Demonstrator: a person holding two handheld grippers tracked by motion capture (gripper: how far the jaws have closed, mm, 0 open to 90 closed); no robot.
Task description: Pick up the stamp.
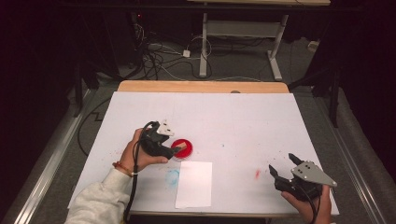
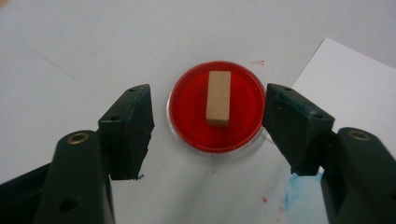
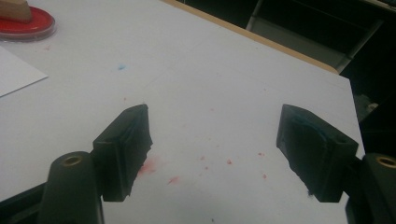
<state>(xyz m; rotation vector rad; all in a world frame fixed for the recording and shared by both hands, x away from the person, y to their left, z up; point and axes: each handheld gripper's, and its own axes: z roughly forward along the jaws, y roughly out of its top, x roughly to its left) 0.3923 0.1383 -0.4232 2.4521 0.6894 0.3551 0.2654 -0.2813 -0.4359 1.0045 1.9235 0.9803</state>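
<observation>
Beyond the white-covered wooden table (image 1: 205, 87), a white metal-legged desk frame (image 1: 243, 32) stands on grey carpet (image 1: 233, 65); tangled cables (image 1: 159, 51) lie left of that frame in the dark room.

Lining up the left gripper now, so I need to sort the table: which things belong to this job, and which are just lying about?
In the job:
- wooden block, lying in the red dish
- red dish, between the open jaws
- left gripper

Lying about:
- white paper sheet
- right gripper, open, apart
- blue smudge and red smudge

Wooden block (image 2: 218, 98) standing in red dish (image 2: 187, 100), white sheet (image 1: 194, 184) just beside, table's far half bare
</observation>
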